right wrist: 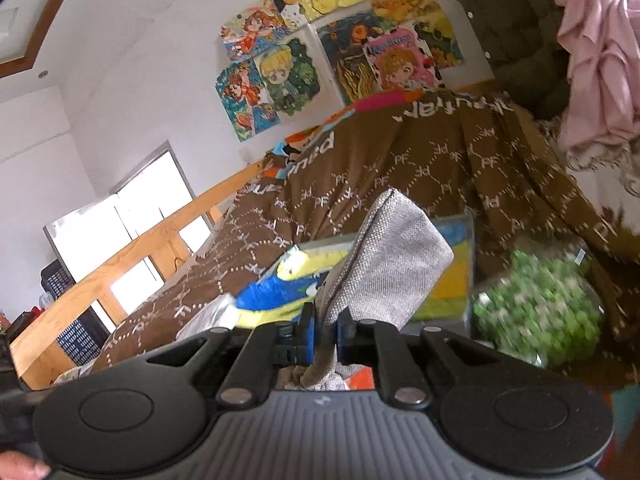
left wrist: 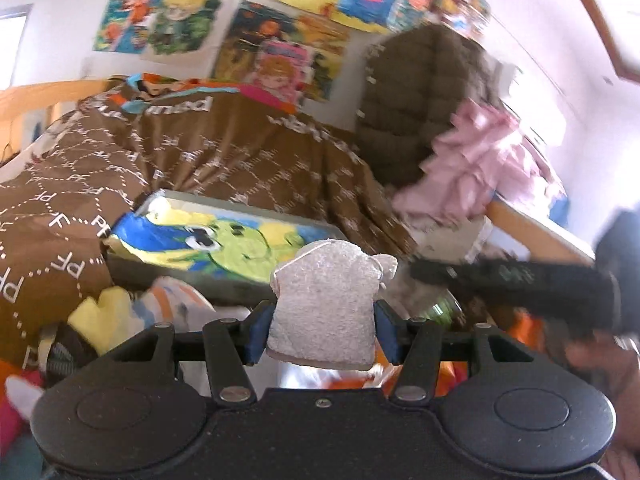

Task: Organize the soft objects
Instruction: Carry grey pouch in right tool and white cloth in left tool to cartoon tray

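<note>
My left gripper (left wrist: pixel 322 332) is shut on a white fuzzy plush piece (left wrist: pixel 324 304), held upright between the blue pads above a heap of soft toys. My right gripper (right wrist: pixel 326 336) is shut on the edge of a grey woven fabric pouch (right wrist: pixel 394 248), which stands up from the jaws. A yellow plush (left wrist: pixel 102 312) and a white-and-orange soft item (left wrist: pixel 176 304) lie low on the left in the left wrist view. The right gripper's black body (left wrist: pixel 516 280) crosses the right side of the left wrist view, blurred.
A painted canvas (left wrist: pixel 224 240) lies on a brown patterned bedcover (left wrist: pixel 240 152); both also show in the right wrist view, canvas (right wrist: pixel 444 280) and bedcover (right wrist: pixel 400 168). A green clear-wrapped bundle (right wrist: pixel 536 312) sits at right. A dark jacket (left wrist: pixel 420 92) and pink garment (left wrist: pixel 480 160) hang at right. A wooden bed rail (right wrist: pixel 132 248) runs left.
</note>
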A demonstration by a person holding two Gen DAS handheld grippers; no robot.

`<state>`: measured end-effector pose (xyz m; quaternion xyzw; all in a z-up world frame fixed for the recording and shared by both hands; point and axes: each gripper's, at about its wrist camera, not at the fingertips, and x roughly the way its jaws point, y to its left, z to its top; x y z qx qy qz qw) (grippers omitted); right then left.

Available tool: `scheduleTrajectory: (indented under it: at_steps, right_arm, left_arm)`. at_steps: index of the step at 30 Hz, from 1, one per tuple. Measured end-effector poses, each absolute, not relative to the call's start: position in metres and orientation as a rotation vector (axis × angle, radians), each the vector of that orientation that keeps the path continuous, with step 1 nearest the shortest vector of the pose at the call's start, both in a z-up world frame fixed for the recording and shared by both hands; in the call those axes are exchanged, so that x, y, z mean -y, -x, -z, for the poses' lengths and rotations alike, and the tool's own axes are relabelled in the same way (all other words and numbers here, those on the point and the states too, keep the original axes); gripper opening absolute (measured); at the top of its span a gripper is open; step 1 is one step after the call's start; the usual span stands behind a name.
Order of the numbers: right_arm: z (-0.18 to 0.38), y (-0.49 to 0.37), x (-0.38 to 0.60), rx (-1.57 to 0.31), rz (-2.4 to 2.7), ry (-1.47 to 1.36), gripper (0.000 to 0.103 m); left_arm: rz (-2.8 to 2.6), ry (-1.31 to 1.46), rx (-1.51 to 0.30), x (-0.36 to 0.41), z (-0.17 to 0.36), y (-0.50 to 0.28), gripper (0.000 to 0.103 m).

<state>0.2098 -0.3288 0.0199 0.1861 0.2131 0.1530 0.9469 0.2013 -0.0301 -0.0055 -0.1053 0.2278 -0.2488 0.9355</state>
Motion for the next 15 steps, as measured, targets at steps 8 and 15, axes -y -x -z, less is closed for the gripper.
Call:
scheduleTrajectory:
  at_steps: [8,15]
  right_arm:
    - [-0.023,-0.27,0.326,-0.293,-0.295,-0.431,0.011]
    - [-0.004,-0.332,0.315,-0.319,-0.281,-0.429,0.011]
  left_arm:
    - [0.428,0.318,-0.397,0.024,0.002,-0.277,0.056]
    - [0.364,0.342,-0.399,0.021,0.011,-0.342,0.056]
